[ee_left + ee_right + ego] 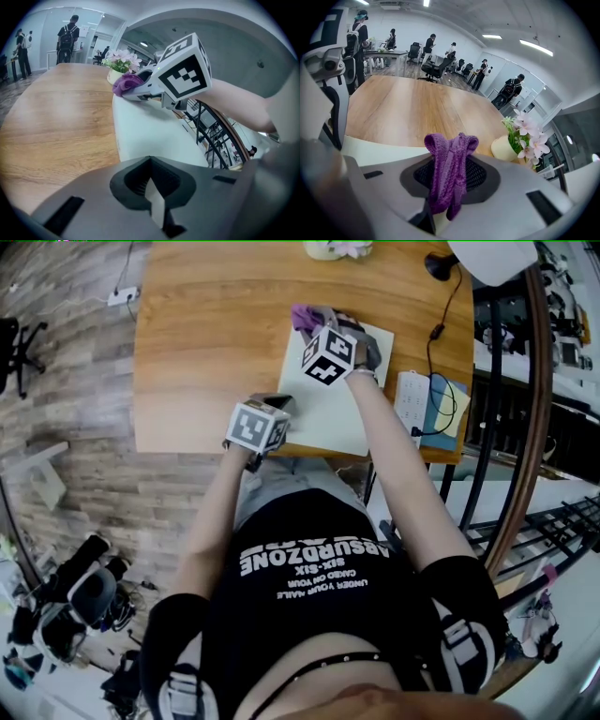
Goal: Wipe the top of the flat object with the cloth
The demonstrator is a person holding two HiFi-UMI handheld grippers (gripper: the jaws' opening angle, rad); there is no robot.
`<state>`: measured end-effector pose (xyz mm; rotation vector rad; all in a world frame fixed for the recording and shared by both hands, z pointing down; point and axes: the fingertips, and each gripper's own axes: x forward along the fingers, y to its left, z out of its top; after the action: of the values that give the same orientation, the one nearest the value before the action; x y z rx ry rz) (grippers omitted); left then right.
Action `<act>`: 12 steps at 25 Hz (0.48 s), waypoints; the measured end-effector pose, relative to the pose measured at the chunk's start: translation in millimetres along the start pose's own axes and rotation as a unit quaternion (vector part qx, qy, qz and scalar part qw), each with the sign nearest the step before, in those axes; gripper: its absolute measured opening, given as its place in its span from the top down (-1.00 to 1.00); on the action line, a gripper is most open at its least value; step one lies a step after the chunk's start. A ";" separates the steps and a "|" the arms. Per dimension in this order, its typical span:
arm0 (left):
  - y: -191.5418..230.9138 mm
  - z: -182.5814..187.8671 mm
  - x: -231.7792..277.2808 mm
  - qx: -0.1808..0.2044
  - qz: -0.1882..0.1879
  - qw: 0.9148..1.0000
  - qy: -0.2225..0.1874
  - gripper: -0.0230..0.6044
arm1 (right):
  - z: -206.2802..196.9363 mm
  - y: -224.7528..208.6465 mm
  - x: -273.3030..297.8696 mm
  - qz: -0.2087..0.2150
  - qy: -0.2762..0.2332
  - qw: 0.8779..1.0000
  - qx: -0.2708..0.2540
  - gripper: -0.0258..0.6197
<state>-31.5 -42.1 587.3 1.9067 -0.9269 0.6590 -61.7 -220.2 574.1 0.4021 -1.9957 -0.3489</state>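
Left claw point(157, 208) on board point(150, 133); right point(440, 213), cloth point(450, 168)

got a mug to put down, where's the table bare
Bare wood runs wide left of the white board, and a strip lies between it and the flower pot. Crowded: right of the board, with power strip, cable and lamp. On the board, left tool and right tool with purple cloth.

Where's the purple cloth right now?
Head view: purple cloth clamped in the right gripper at the far left corner of the white board, on the wooden table, short of the flower pot.
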 end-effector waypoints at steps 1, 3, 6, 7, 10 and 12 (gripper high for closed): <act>-0.6 -0.5 -0.7 -0.011 -0.002 1.000 -0.013 0.91 | -0.3 1.3 -0.5 0.001 -0.001 1.000 0.000 0.55; -0.2 -1.5 -5.7 -0.032 0.002 0.999 -0.035 0.91 | 0.2 3.5 -1.5 0.001 -0.004 1.000 0.002 0.55; 2.7 -11.0 -15.4 -0.036 0.021 0.998 -0.041 0.91 | 1.2 6.7 -3.2 0.001 -0.007 1.000 0.001 0.55; 3.1 -15.3 -19.6 -0.037 0.024 0.998 -0.041 0.91 | 1.5 8.0 -3.6 -0.001 -0.007 1.000 0.000 0.55; 1.6 -28.2 -33.3 -0.046 0.021 0.998 -0.044 0.91 | 2.6 11.5 -4.4 -0.006 -0.009 1.000 -0.002 0.55; -3.1 -36.5 -38.5 -0.043 0.014 0.998 -0.040 0.91 | 1.7 11.6 -4.3 -0.010 -0.010 1.000 -0.002 0.55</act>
<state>-54.0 4.2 574.2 1.8569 -1.0180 0.5544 -63.0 -207.8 574.7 0.4164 -2.0123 -0.3710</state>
